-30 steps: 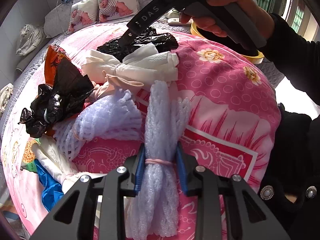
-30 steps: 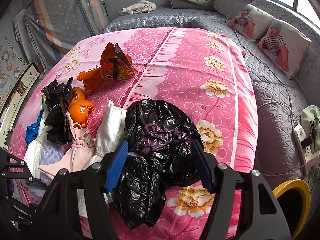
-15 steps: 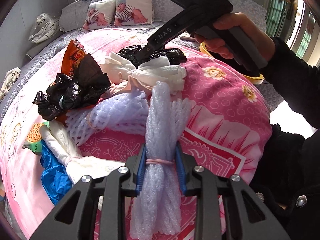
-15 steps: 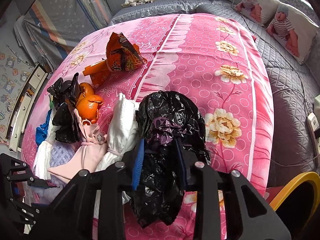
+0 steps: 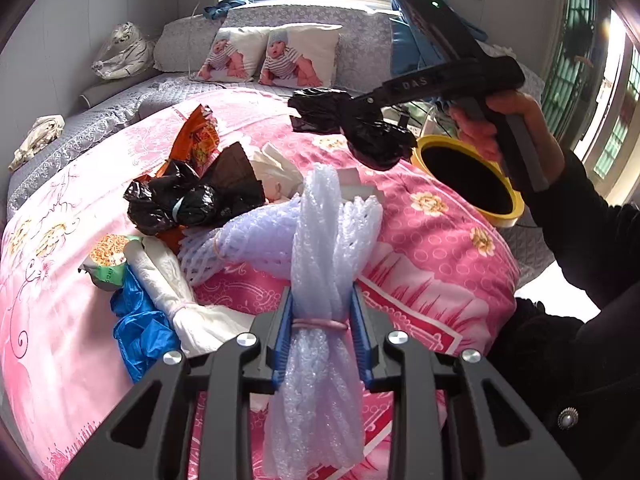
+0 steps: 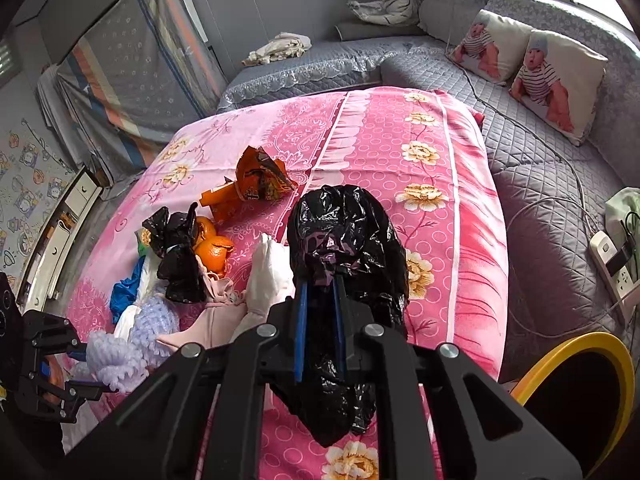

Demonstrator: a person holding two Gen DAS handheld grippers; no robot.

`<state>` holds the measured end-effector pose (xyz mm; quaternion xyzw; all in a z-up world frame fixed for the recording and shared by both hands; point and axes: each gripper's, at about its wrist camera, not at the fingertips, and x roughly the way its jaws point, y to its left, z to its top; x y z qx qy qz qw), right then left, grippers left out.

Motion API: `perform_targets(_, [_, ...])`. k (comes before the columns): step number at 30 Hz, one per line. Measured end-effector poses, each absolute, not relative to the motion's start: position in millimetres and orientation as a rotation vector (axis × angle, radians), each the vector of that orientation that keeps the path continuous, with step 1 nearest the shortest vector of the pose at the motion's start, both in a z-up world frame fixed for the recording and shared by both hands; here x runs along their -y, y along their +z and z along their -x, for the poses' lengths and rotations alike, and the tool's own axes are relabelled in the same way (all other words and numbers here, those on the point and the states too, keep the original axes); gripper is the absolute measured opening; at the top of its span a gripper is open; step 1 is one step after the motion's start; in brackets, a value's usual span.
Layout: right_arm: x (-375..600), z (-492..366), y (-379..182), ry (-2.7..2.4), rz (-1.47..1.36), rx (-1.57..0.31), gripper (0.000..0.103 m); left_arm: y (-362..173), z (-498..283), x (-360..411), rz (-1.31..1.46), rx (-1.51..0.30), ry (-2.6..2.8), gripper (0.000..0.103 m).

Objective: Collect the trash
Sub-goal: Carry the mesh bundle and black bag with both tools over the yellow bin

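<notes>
Now we hold black bag (image 6: 348,248) in right gripper (image 6: 320,320), jaws just closed on it, w/ yellow bin (image 6: 616,364) nearest on its right; left gripper (image 5: 322,336) grips foam net (image 5: 324,248).

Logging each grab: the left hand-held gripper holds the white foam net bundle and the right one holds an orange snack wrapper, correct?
Not quite. The right hand-held gripper is clamped on a black plastic bag, as the right wrist view shows; the orange snack wrapper lies on the bed. The left hand-held gripper does hold the white foam net bundle.

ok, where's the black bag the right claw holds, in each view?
Left wrist: black bag upper centre-right, hanging off the right claw, just left of the yellow bin.
Right wrist: bag centre, pinched between the blue pads, above the pink quilt.
Shared landmark: yellow bin, lower right here.
</notes>
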<state>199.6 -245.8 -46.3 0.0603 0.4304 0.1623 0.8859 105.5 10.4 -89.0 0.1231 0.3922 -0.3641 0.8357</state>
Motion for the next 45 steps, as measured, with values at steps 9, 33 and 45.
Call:
perform_targets(9, [264,-153,-22,0.286,-0.162,-0.741,0.011,-67,-105,-12,-0.157,-0.705,-0.668,0.026])
perform_targets(33, [380,-35,24,-0.048,-0.28,-0.386,0.011,-20,-124,79,-0.026,-0.514,-0.57,0.026])
perform_targets(45, [434,5,21,-0.241,-0.303,-0.304,0.011,-13,-135,172,-0.065,-0.499,-0.693,0.026])
